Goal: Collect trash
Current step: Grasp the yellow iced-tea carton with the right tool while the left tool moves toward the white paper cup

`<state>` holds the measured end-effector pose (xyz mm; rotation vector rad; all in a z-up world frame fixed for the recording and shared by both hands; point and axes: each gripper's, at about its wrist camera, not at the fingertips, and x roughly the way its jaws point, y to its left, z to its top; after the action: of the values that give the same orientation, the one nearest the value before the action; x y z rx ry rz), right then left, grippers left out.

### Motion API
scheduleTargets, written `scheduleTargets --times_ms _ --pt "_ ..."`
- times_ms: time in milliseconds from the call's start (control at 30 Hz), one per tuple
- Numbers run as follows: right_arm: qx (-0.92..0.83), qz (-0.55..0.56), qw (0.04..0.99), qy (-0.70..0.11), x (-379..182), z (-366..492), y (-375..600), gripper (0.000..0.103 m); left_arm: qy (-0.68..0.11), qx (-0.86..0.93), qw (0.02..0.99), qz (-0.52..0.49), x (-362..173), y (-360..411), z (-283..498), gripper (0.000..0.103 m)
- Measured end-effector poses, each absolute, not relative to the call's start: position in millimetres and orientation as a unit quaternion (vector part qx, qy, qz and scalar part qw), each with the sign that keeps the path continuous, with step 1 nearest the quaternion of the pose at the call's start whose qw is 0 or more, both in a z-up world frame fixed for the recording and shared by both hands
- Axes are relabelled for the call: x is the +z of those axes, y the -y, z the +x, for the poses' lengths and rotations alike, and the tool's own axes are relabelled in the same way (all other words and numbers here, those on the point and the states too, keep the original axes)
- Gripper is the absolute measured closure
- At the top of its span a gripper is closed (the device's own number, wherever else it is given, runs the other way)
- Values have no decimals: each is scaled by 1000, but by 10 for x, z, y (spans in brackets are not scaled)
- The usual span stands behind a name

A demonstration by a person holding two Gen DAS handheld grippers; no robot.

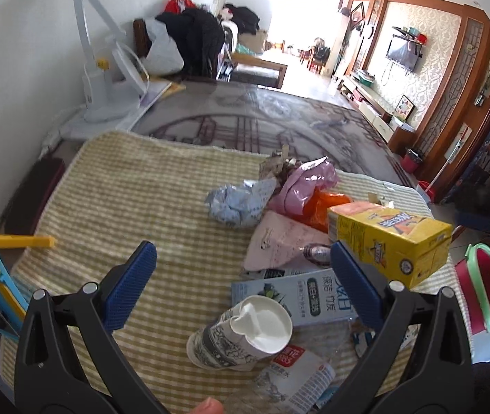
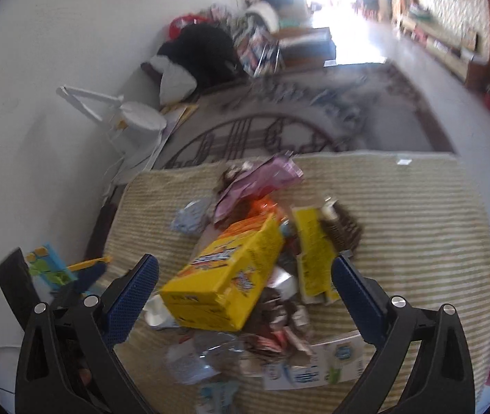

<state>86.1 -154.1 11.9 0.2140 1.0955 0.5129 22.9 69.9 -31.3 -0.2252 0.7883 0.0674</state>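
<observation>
Your left gripper (image 1: pixel 243 272) hovering over a crushed paper cup (image 1: pixel 241 333), fingers spread apart, your right gripper (image 2: pixel 245 276) gaping around a yellow carton (image 2: pixel 224 286), touching nothing

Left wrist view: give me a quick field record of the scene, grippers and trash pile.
surface: green-and-cream checked cloth
left gripper: open, empty, above the pile
right gripper: open, empty, view blurred
nearest item: paper cup on its side, mouth toward camera
largest item: yellow carton, lying atop the pile
other trash: pink bag, crumpled blue-white wrapper, grey-white flat box
not trash: white desk lamp by the wall
</observation>
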Motion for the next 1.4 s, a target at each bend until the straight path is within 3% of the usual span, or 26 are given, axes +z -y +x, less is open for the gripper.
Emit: scheduleTargets --times_ms 200,267,367,433,500,533,600,667,700,733,800,1000,1400 --pt "241 139 711 -646 -283 1296 1178 7 -381 44 916 -117 -327 -892 194 4" --pt "243 144 701 -655 -339 1323 1163 17 -386 46 914 -118 -357 -947 202 4" --pt "244 143 703 -653 -367 1306 1146 48 -401 39 904 -140 -453 -1043 234 7" --pt "251 153 701 -650 -371 1271 1176 74 -412 33 897 -156 -515 -1090 267 14" --pt "258 159 705 -641 -378 1251 1171 89 -421 27 892 -165 -559 -1109 291 17" --pt "262 162 704 -640 -375 1231 1169 91 -424 21 890 -168 -572 -1105 299 18" --pt "263 153 709 -636 -349 1172 1182 91 -426 12 888 -169 -571 -1088 282 18" --pt "250 114 733 -622 -252 1111 1102 83 -423 9 891 -166 -533 -1082 251 18" --pt "243 86 747 -613 -200 1059 1038 69 -420 12 892 -165 -519 -1079 238 18" --pt "238 58 760 -601 -144 990 969 48 -416 16 894 -166 -497 -1108 222 18" --pt "232 4 787 -571 -46 837 806 35 -409 26 895 -178 -479 -1188 189 18" --pt "217 -130 803 -540 -146 527 338 34 -396 47 892 -212 -441 -1421 94 18" --pt "183 -244 803 -511 -535 380 -314 34 -376 69 890 -247 -396 -1650 4 16"
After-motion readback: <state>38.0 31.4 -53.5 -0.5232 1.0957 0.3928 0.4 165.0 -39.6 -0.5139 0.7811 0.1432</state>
